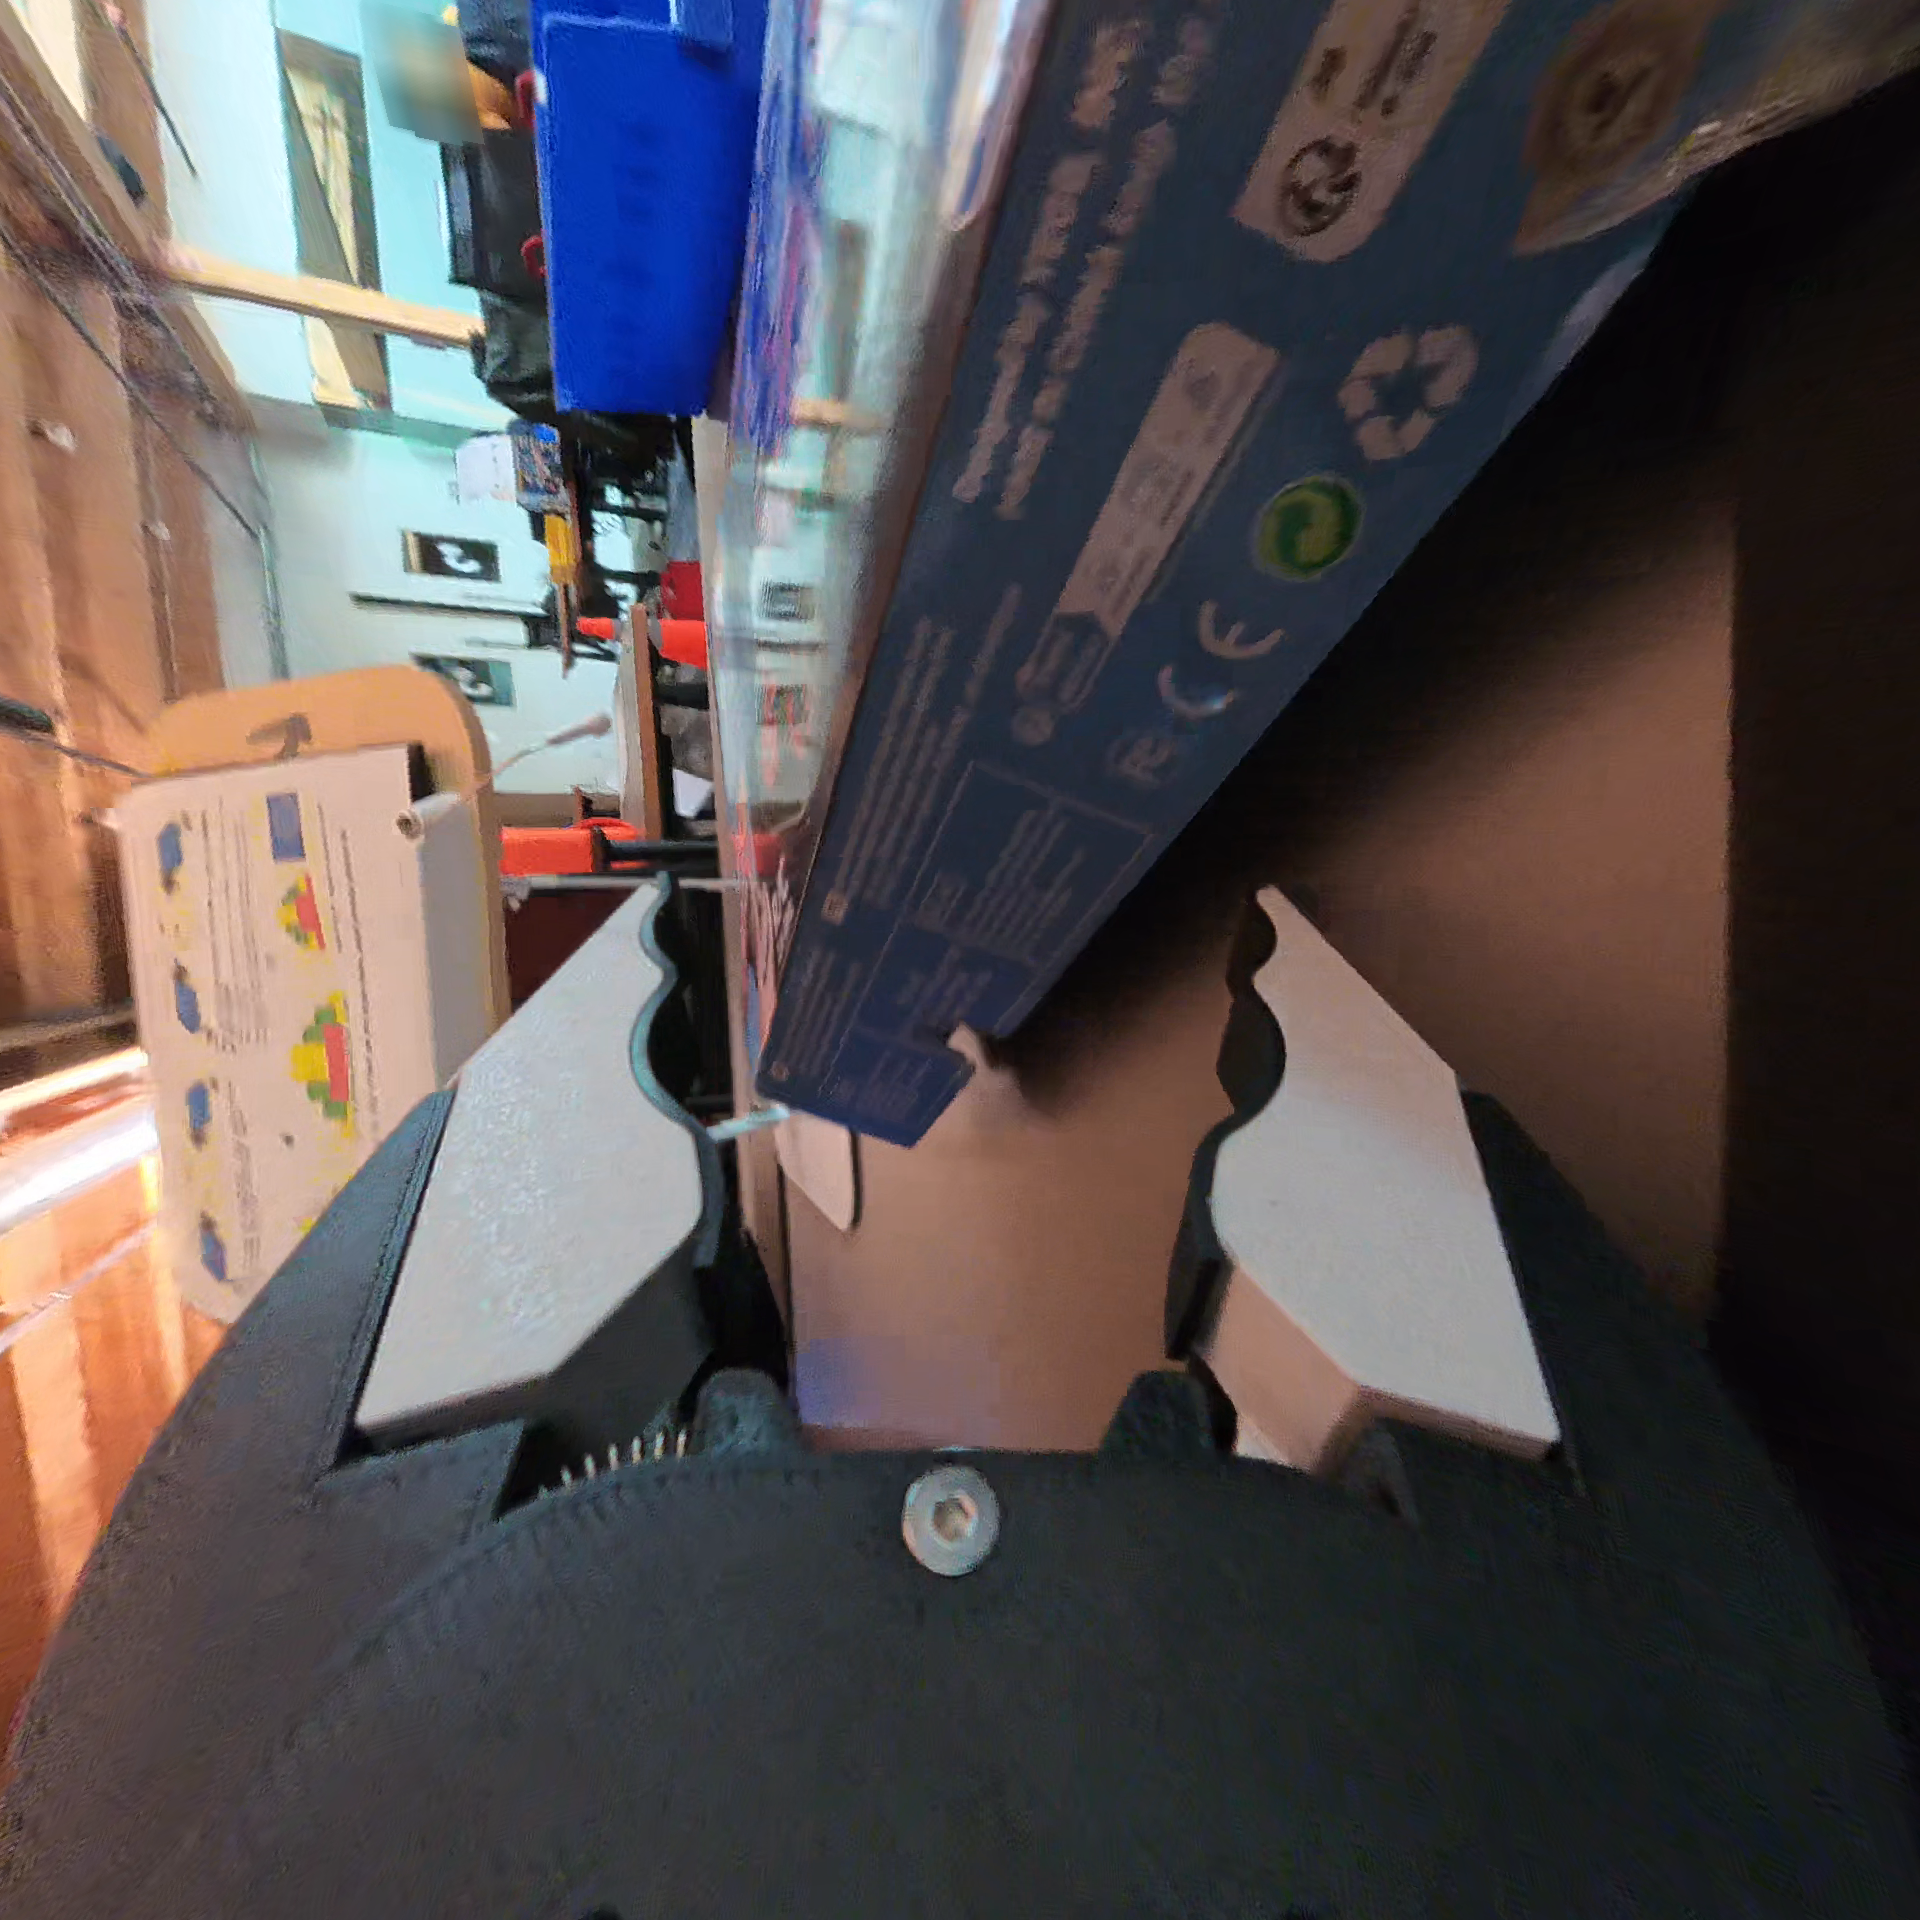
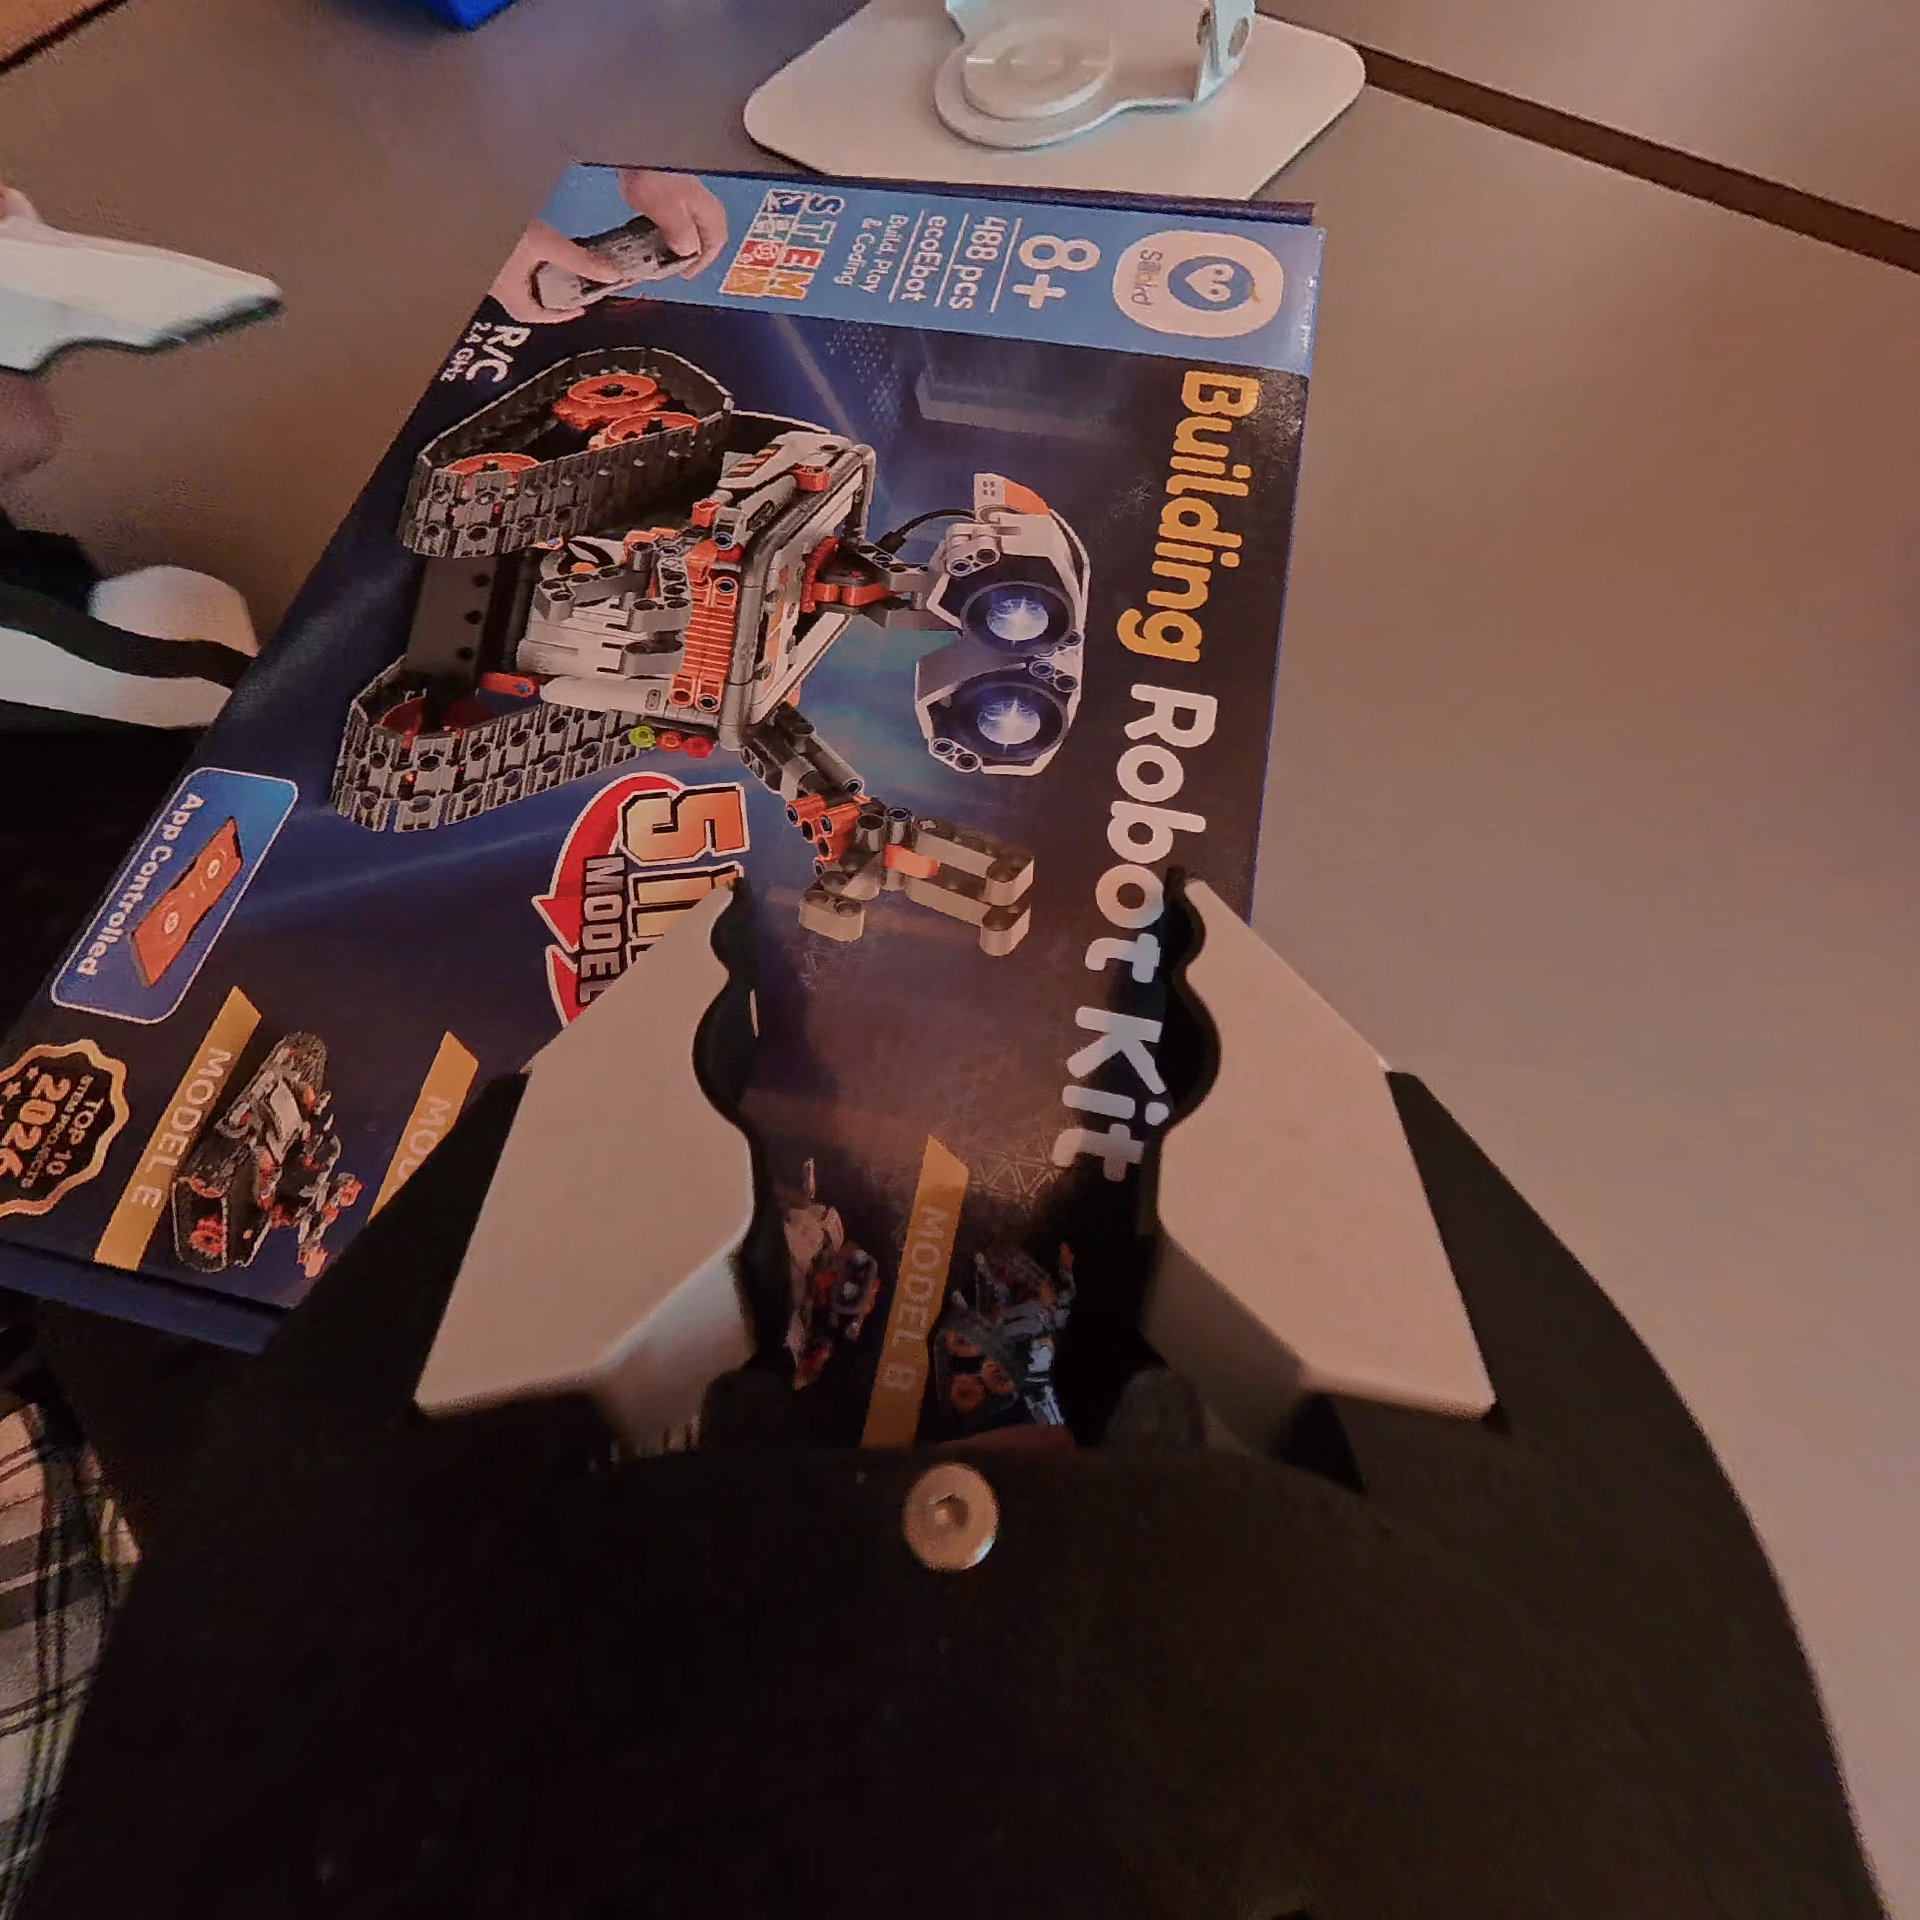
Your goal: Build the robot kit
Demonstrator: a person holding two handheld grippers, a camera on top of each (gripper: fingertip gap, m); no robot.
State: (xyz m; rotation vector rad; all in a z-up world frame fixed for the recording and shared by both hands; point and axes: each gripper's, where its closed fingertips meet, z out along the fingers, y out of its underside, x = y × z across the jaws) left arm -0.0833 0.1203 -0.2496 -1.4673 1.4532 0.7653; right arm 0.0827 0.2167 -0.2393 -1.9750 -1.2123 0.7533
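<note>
A dark blue toy kit box [image 2: 831,582] with a tracked robot pictured on its lid lies flat on a grey table [image 2: 1558,727]. My right gripper [image 2: 958,888] is open, with its fingers over the near part of the lid and nothing between them. My left gripper [image 1: 961,904] is open at the box's left end. Its fingers straddle a brown cardboard flap [image 1: 935,1278], under the box's printed blue side panel [image 1: 1091,582]. Its white fingers [image 2: 125,301] also show at the left edge of the right wrist view.
A white stand base [image 2: 1049,94] sits on the table just beyond the box. A plaid cloth [image 2: 42,1558] shows at the lower left. In the left wrist view, a printed sheet on a cardboard backing [image 1: 281,987] and a blue bin [image 1: 644,208] lie farther off.
</note>
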